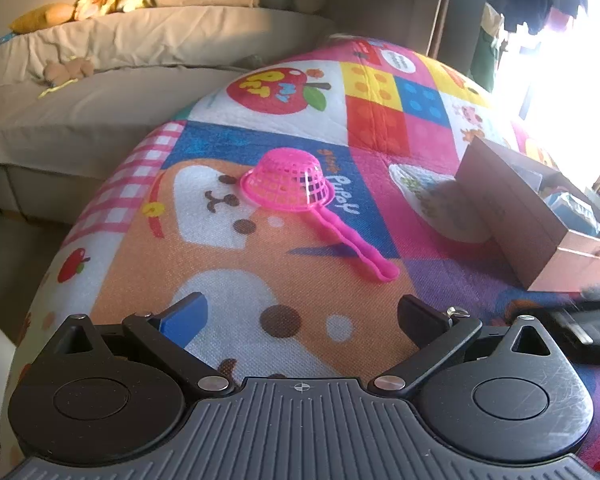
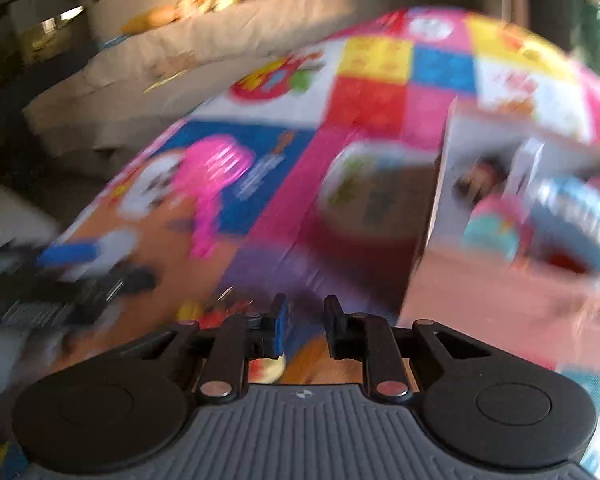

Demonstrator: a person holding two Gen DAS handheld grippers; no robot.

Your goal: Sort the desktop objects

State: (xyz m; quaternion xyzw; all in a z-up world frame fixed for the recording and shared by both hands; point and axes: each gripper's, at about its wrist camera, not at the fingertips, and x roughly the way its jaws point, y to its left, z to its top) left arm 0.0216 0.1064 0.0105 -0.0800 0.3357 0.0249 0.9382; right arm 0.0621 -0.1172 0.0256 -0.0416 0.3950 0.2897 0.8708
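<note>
A pink toy strainer (image 1: 288, 180) lies upside down on the colourful play mat (image 1: 380, 120), its handle pointing toward me. My left gripper (image 1: 304, 308) hovers just short of the handle, open wide with nothing between its fingers. To the right stands an open brown box (image 1: 512, 216). The right wrist view is blurred. In it the box (image 2: 500, 312) holds several toys in blue, pink and teal, and the strainer (image 2: 216, 168) is off to the left. My right gripper (image 2: 306, 308) is shut and empty, low over the mat beside the box's near corner.
A beige sofa (image 1: 100, 92) with cushions and soft toys runs behind the mat. A white round picture patch on the mat (image 1: 432, 200) lies against the box's left wall. Bright window light washes out the far right.
</note>
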